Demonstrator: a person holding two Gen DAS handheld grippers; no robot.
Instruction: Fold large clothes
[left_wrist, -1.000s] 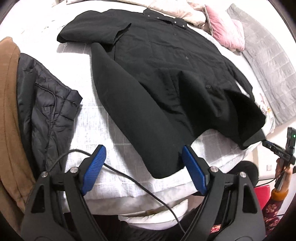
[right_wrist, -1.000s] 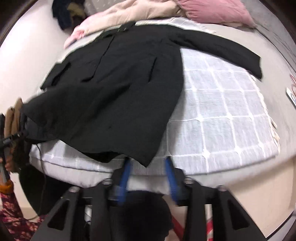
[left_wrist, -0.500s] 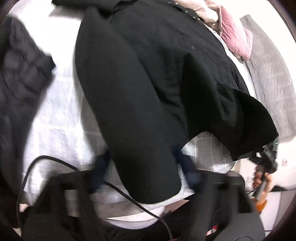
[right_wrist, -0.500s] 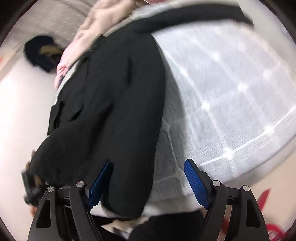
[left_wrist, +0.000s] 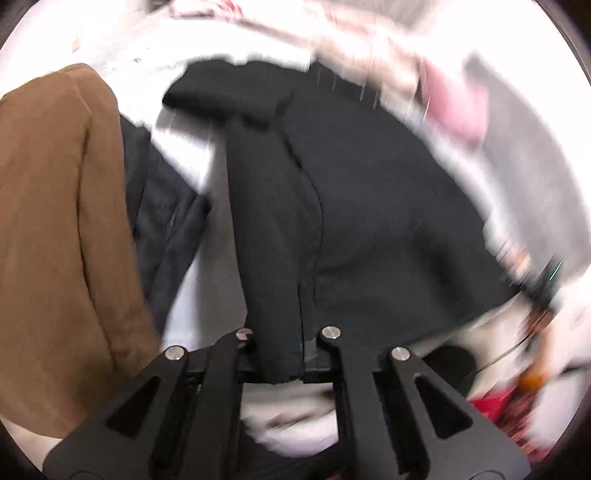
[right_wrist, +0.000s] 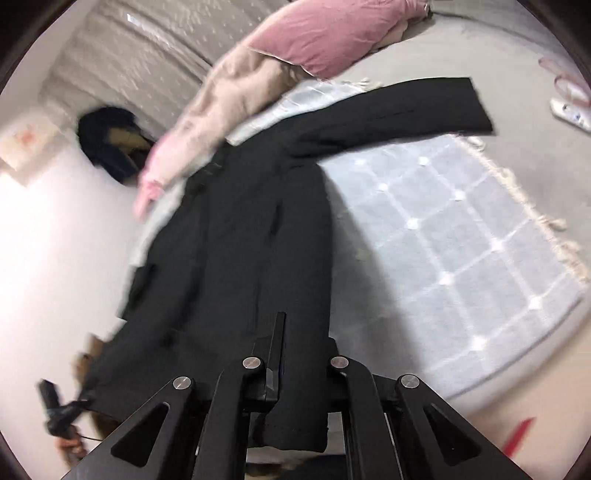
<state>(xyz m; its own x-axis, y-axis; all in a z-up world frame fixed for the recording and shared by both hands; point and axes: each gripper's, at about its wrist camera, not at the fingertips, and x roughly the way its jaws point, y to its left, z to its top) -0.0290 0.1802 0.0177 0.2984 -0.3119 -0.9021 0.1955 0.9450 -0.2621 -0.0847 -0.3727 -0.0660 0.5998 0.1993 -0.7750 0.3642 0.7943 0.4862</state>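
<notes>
left gripper (left_wrist: 282, 354) and right gripper (right_wrist: 291, 373), jaws just closed, each clamped on the hem of the black coat (right_wrist: 236, 258) spread over the checked blanket (right_wrist: 461, 240)

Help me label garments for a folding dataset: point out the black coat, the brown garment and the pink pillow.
black coat (right_wrist: 258, 236): right wrist view, on the coat's body.
brown garment (left_wrist: 55, 221): left wrist view, on its broad middle.
pink pillow (right_wrist: 332, 33): right wrist view, on its centre.
</notes>
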